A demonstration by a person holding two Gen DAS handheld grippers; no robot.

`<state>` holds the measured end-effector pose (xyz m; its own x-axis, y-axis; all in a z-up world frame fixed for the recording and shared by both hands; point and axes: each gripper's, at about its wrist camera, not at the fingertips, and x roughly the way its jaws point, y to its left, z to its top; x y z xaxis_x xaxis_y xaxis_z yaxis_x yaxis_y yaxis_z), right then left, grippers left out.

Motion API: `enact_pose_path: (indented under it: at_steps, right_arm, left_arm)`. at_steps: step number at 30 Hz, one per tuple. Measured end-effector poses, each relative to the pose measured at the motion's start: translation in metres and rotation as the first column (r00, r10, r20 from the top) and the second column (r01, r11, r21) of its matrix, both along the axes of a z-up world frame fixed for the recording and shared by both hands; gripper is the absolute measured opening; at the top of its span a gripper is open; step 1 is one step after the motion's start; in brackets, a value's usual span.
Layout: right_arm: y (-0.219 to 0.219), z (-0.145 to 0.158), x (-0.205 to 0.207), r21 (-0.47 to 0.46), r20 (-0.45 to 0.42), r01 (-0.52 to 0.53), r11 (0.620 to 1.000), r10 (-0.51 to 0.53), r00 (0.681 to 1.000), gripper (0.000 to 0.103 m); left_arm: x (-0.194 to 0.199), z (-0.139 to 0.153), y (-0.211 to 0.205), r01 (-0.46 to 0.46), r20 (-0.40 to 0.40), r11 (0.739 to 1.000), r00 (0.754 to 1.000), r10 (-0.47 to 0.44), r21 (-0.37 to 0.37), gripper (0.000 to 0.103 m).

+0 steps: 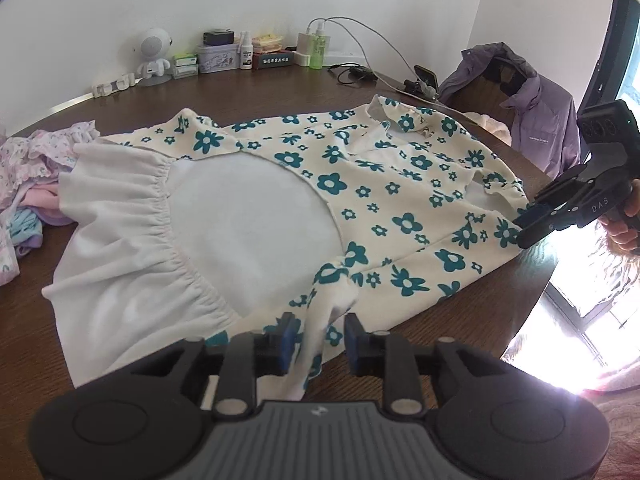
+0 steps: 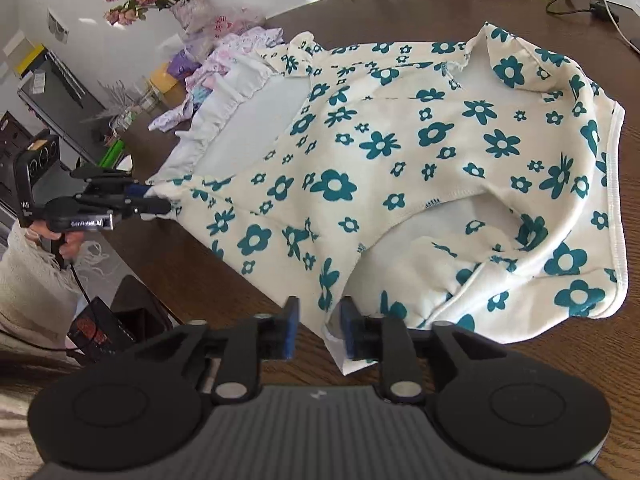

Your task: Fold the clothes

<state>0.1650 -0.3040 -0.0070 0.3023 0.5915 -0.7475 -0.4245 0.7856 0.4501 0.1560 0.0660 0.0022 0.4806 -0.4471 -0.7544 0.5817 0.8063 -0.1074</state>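
We read "DAS" in pale letters on the black arm of the right gripper (image 1: 532,227). On the side of the left gripper (image 2: 158,204) a white label reads "GenRobot.AI". The dark box (image 1: 277,59) bears Chinese characters, too small to read.

A cream cotton garment (image 1: 400,200) printed with teal flowers shows its plain white lining on a dark brown wooden worktop (image 1: 280,88); a lilac jacket (image 1: 532,120) hangs at two o'clock.
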Motion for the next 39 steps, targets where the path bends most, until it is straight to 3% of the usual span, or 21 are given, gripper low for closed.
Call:
enact_pose_path:
  at_steps: [1,2,3,4,5,10,12,14,17,19,22,23,24,25,26,31,34,36,39]
  right_arm:
    - [0.003,-0.001,0.001,-0.003,0.001,0.009,1.0,-0.009,1.0,0.04]
    - [0.005,-0.003,0.001,-0.009,-0.002,0.02,1.0,-0.02,1.0,0.034]
    - [0.007,-0.005,0.002,-0.015,-0.006,0.03,0.999,-0.03,1.0,0.013]
    - [0.007,-0.007,0.002,-0.022,-0.012,0.037,0.999,-0.037,0.999,0.002]
    - [0.006,-0.008,0.001,-0.028,-0.022,0.041,0.999,-0.042,0.999,0.001]
    - [-0.003,-0.003,-0.007,-0.028,-0.025,0.052,0.998,-0.053,0.998,0.007]
    - [-0.013,0.011,-0.008,0.027,-0.002,0.082,0.996,-0.082,0.997,0.008]
    - [-0.026,0.032,-0.007,0.067,0.073,0.143,0.988,-0.147,0.986,0.013]
    - [-0.039,0.047,0.011,-0.049,0.202,0.31,0.95,-0.294,0.934,0.035]
    - [-0.047,0.043,0.03,-0.149,0.264,0.415,0.898,-0.368,0.892,0.035]
    - [-0.064,0.024,0.06,-0.227,0.243,0.468,0.854,-0.416,0.876,0.035]
    - [-0.067,0.016,0.067,-0.238,0.213,0.466,0.852,-0.422,0.881,0.033]
    - [-0.068,0.008,0.071,-0.253,0.192,0.455,0.854,-0.417,0.888,0.017]
    - [-0.069,0.004,0.071,-0.26,0.185,0.45,0.854,-0.413,0.892,0.003]
    - [-0.07,-0.001,0.071,-0.268,0.178,0.444,0.855,-0.408,0.895,0.001]
    - [-0.08,-0.002,0.07,-0.231,0.159,0.463,0.856,-0.437,0.885,0.003]
    - [-0.07,0.017,0.055,-0.22,0.227,0.481,0.849,-0.435,0.871,0.014]
    - [-0.055,0.031,0.042,-0.198,0.273,0.439,0.876,-0.381,0.883,0.021]
    - [-0.029,0.03,0.034,-0.15,0.223,0.337,0.929,-0.3,0.927,0.021]
  left_arm:
    - [0.001,0.0,-0.003,0.001,0.004,1.0,1.0,-0.001,0.007,0.041]
    - [0.001,-0.001,-0.006,0.003,0.008,1.0,1.0,-0.003,0.015,0.039]
    - [0.002,-0.002,-0.008,0.003,0.009,1.0,1.0,-0.004,0.024,0.031]
    - [0.003,-0.004,-0.01,0.003,0.005,0.999,1.0,-0.003,0.036,0.02]
    - [0.004,-0.007,-0.011,-0.005,0.0,0.999,1.0,0.005,0.046,0.004]
    - [0.003,-0.009,-0.007,-0.039,-0.006,0.999,0.999,0.04,0.029,0.007]
    - [0.001,-0.005,-0.004,-0.058,0.004,0.998,0.998,0.058,0.008,0.022]
    - [-0.001,0.002,-0.001,-0.059,0.028,0.998,0.998,0.06,-0.027,0.029]
    - [-0.002,0.007,-0.006,-0.056,0.05,0.997,0.997,0.059,-0.051,0.042]
    - [0.0,0.003,-0.011,-0.052,0.047,0.998,0.997,0.054,-0.04,0.046]
    - [0.003,-0.006,-0.018,-0.046,0.03,0.999,0.998,0.046,-0.015,0.045]
    - [0.004,-0.01,-0.019,-0.044,0.021,0.999,0.999,0.044,-0.009,0.037]
    - [0.006,-0.014,-0.019,-0.043,0.007,0.999,0.999,0.043,-0.005,0.021]
    - [0.007,-0.017,-0.018,-0.046,-0.007,0.999,0.999,0.046,-0.004,0.018]
    - [0.008,-0.019,-0.016,-0.053,-0.018,0.999,0.998,0.053,-0.011,0.017]
    - [0.006,-0.022,-0.012,-0.059,-0.012,0.998,0.998,0.059,-0.02,0.015]
    - [0.003,-0.021,-0.014,-0.058,-0.008,0.998,0.998,0.058,-0.019,0.016]
    - [0.001,-0.021,-0.016,-0.054,0.002,0.998,0.999,0.054,-0.012,0.017]
    - [-0.001,-0.021,-0.02,-0.047,0.014,0.999,0.999,0.047,-0.006,0.023]
